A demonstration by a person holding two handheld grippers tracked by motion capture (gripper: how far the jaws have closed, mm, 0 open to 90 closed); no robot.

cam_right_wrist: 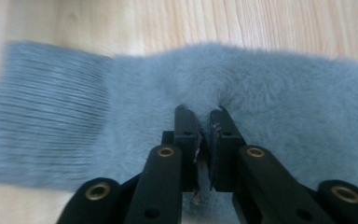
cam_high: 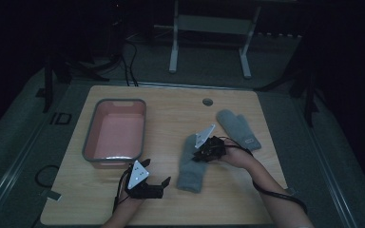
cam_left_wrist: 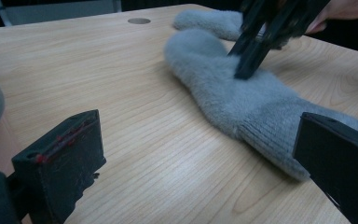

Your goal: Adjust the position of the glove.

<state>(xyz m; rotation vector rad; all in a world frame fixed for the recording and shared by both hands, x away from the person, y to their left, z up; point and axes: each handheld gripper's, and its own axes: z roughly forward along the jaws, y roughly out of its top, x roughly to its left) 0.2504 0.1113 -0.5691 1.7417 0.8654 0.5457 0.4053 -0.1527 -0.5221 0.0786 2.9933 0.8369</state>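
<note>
A grey fluffy mitten point(cam_high: 190, 171) with a ribbed cuff lies on the wooden table point(cam_high: 171, 118), cuff toward the front edge. My right gripper point(cam_high: 198, 155) presses down on its middle, shut on a pinch of the pile. In the right gripper view the jaws point(cam_right_wrist: 204, 115) stand closed, with mitten point(cam_right_wrist: 270, 93) fabric between the tips. A second grey mitten point(cam_high: 238, 128) lies flat farther back on the right. My left gripper point(cam_high: 158, 172) hovers open near the front edge, left of the mitten's cuff point(cam_left_wrist: 279, 140). Between its wide-apart jaws point(cam_left_wrist: 198, 128) there is only bare table.
A pink bin with a grey rim point(cam_high: 89, 137) stands on the left half of the table, just behind my left gripper. A round cable hole point(cam_high: 207, 101) sits near the back edge. A white table frame point(cam_high: 173, 42) stands on the dark floor beyond.
</note>
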